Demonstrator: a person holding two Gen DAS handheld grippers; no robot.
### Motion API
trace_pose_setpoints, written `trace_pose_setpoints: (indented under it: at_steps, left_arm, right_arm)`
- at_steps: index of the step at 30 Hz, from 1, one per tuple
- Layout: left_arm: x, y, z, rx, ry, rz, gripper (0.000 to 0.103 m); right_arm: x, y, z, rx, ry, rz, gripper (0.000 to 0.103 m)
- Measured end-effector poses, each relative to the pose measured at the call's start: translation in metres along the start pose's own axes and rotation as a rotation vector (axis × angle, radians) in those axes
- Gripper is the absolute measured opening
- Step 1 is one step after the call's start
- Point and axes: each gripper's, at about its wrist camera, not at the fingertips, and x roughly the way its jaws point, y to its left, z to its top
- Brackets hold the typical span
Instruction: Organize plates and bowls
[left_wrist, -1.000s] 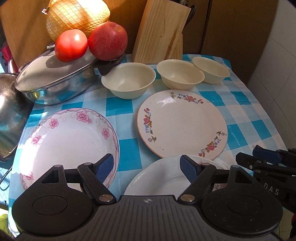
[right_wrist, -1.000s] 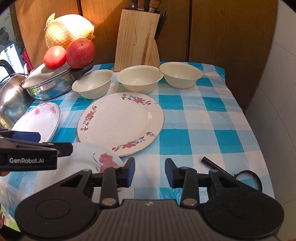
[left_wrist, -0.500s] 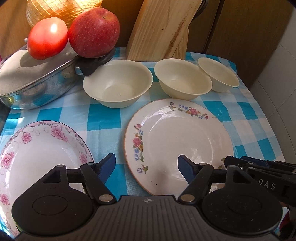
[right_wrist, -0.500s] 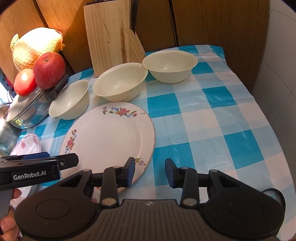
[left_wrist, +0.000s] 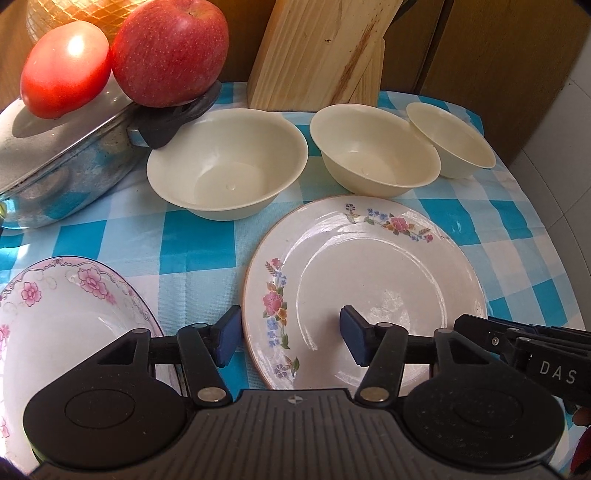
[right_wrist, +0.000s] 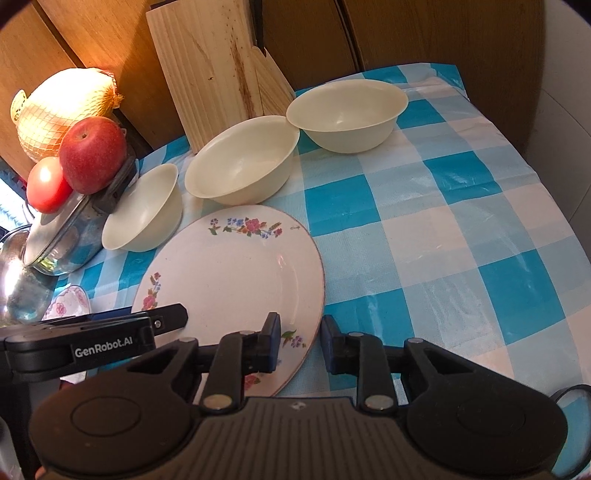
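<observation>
Straddling the flowered plate (left_wrist: 369, 280), both grippers' fingers have been closing, left gripper (left_wrist: 291, 341) and right gripper (right_wrist: 299, 341) not pinching yet; squeeze opposite rims evenly.

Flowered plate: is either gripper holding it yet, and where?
Not yet. Left gripper and right gripper straddle the flowered plate rim, jaws closing, pads not pressing.

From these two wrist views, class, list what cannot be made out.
- Floral plate: near rim hidden by left gripper body, left view.
- Pink-flowered plate: cut off by left edge.
- Whether right gripper pads touch the plate rim: unclear, right view.
- Pot contents: lid covers.
</observation>
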Motion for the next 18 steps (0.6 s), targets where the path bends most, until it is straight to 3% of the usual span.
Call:
trace_pose_setpoints:
  at_steps: [5,11,15,18]
  left_arm:
    - [-0.001,-0.001,0.000,-0.004,0.005,-0.003,0.063]
    - [-0.015,-0.011,0.001,0.046,-0.061,0.007,0.061]
    - [-0.012,-0.010,0.002,0.016,-0.031,-0.009,0.060]
    - [-0.019,-0.011,0.002,0.022,-0.056,-0.008,0.060]
  right_arm:
    - [-0.002,-0.004,0.001,0.029,-0.009,0.009,0.019]
    - [-0.013,-0.005,0.002,0.017,-0.051,0.002,0.019]
    - [-0.014,-0.009,0.004,0.048,-0.044,0.002,0.019]
    - [-0.021,-0.009,0.003,0.046,-0.066,0.007,0.019]
